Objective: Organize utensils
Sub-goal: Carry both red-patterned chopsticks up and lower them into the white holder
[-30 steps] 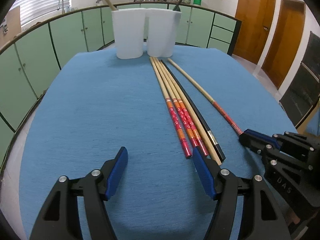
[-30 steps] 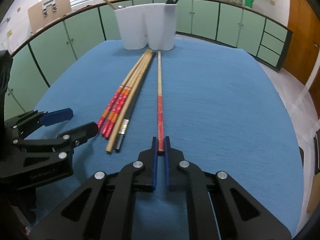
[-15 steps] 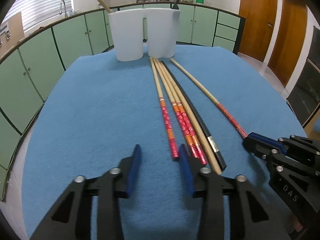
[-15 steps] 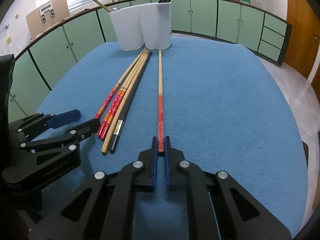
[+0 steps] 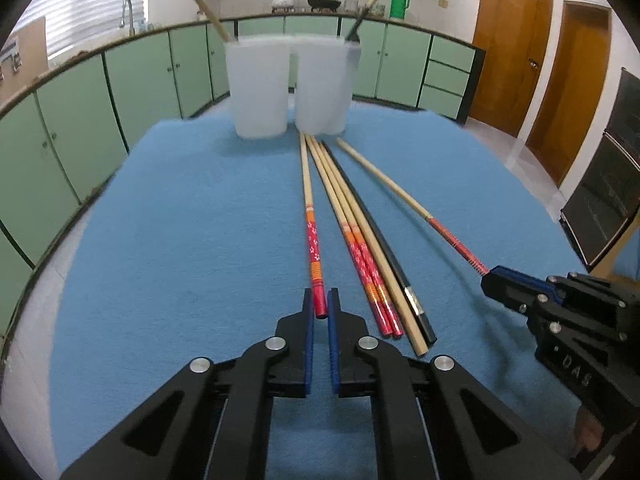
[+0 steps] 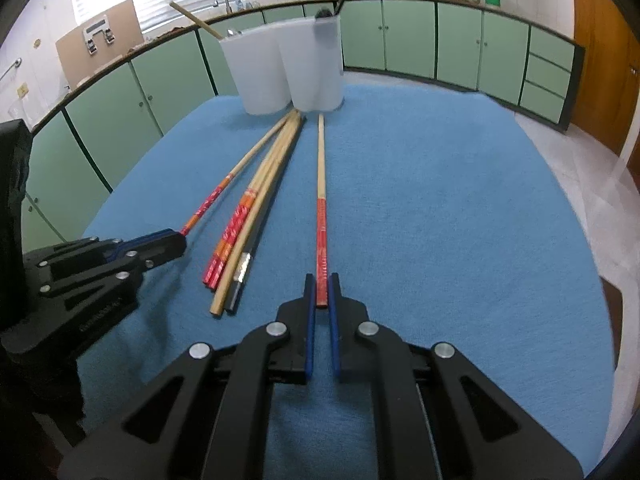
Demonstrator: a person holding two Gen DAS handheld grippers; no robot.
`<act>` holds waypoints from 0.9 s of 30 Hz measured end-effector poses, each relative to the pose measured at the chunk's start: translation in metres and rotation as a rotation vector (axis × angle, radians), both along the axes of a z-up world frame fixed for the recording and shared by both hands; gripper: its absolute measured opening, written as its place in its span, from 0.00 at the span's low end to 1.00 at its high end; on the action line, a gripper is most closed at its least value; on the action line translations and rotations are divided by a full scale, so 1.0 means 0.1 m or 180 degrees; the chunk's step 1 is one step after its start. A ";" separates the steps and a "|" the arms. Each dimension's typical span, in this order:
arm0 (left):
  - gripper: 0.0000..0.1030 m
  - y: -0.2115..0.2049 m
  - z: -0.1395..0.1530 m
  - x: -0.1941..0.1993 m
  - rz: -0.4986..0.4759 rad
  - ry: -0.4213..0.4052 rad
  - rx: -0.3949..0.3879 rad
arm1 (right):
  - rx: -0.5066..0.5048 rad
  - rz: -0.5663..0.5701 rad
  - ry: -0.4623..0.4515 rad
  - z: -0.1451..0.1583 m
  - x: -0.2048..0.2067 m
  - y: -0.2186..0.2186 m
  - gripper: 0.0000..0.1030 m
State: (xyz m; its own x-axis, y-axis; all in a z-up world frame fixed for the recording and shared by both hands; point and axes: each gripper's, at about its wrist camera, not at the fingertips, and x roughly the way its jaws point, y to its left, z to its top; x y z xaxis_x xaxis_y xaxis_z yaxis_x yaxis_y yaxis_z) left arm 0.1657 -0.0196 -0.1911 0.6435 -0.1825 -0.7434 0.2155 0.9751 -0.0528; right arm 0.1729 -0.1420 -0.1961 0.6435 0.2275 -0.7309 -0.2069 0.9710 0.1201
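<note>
Several long chopsticks lie on a blue cloth table, tips toward a white two-part utensil holder. My left gripper is shut on the red end of one floral red-handled chopstick, pulled apart from the bundle of red-handled, plain bamboo and black chopsticks. My right gripper is shut on the red end of a separate bamboo chopstick; it also shows in the left wrist view. The holder has a bamboo chopstick in its left cup and a dark one in its right cup.
Green cabinets ring the table under a counter with pots and a green flask. Wooden doors stand at the right. The cloth's left and far right parts are bare.
My left gripper went from wide open to shut on the leftmost red-handled chopstick, whose near end has shifted left away from the bundle. The right gripper stayed shut on its chopstick.
</note>
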 end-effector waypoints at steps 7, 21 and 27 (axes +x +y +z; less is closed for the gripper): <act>0.06 0.13 0.56 -0.10 -0.0020 -0.0386 -0.0044 | 0.0004 0.0038 -0.0349 0.47 -0.04 -0.06 0.05; 0.05 0.24 1.39 0.14 -0.0155 -0.0926 -0.0193 | 0.0210 0.0106 -0.0789 1.37 0.23 -0.24 0.05; 0.05 0.24 1.62 0.36 -0.0237 -0.1035 -0.0206 | 0.0277 0.0241 -0.0779 1.70 0.53 -0.27 0.05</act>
State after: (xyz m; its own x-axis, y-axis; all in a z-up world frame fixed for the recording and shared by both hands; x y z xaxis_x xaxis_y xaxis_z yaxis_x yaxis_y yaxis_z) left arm 0.2018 0.0041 -0.0288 0.8282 -0.2778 -0.4868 0.3016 0.9529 -0.0308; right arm 0.2255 -0.1689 -0.0259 0.7773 0.3369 -0.5313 -0.3117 0.9398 0.1398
